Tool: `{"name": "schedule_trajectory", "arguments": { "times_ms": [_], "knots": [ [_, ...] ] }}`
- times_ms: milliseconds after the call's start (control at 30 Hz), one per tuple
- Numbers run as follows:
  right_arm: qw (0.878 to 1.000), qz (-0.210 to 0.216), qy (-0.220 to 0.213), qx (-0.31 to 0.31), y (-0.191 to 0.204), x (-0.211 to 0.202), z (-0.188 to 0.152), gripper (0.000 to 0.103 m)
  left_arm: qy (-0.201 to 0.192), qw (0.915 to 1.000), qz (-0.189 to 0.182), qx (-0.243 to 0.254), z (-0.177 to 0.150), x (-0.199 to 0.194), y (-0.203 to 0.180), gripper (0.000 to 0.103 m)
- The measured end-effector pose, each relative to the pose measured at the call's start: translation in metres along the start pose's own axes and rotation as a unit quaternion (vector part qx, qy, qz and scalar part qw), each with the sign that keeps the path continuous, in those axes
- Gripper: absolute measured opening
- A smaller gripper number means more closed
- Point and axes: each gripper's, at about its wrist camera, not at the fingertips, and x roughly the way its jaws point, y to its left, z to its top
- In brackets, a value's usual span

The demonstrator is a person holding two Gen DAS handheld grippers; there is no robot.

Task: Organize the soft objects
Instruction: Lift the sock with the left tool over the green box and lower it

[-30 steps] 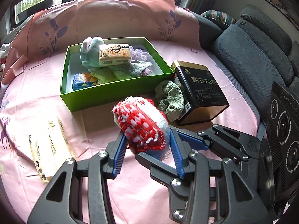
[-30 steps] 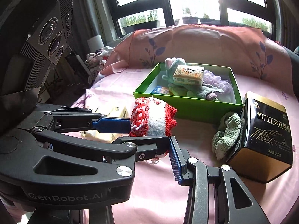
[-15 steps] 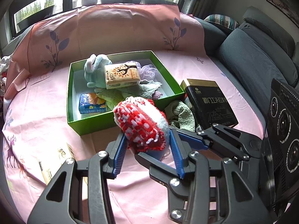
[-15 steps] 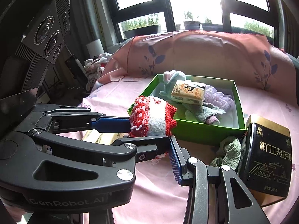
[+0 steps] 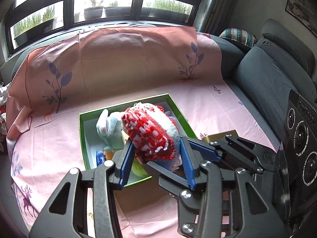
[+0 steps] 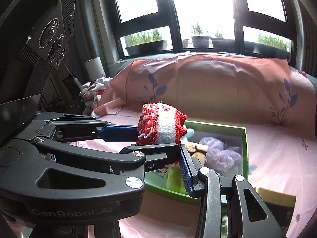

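A red and white knitted piece [image 5: 150,132] hangs in the air, gripped from two sides. My left gripper [image 5: 155,141] is shut on it, blue pads pressing its left and right flanks. My right gripper [image 5: 165,151] comes in from the right and is shut on the same piece [image 6: 161,127]; in the right wrist view only its right finger [image 6: 186,170] shows, the other being hidden behind the left gripper's body [image 6: 69,178]. The knit hangs over the near part of the green box [image 5: 83,138], which holds a pale blue plush toy [image 5: 108,127] and a purple pouf [image 6: 220,150].
The box [image 6: 244,148] rests on a pink sheet [image 5: 49,142] spread over a sofa. A gold and black tin [image 5: 220,135] stands just right of the box. Grey sofa cushions [image 5: 267,83] rise on the right, and windows with potted plants run along the back.
Both grippers have risen and moved forward together with the knitted piece, from in front of the box to above its near part. The grip has not changed.
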Motion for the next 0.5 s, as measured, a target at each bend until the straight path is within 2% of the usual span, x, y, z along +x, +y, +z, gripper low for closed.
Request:
{"name": "schedule_trajectory", "arguments": {
  "times_ms": [267, 500],
  "knots": [
    [0.999, -0.029, 0.004, -0.02, -0.016, 0.025, 0.037, 0.043, -0.01, 0.9999, -0.004, 0.0, 0.041, 0.018, 0.011, 0.044],
    [0.998, -0.043, 0.034, -0.001, -0.047, 0.062, 0.034, 0.043, 0.015, 0.9997, -0.013, -0.015, 0.052, 0.066, 0.02, 0.044]
  ]
}}
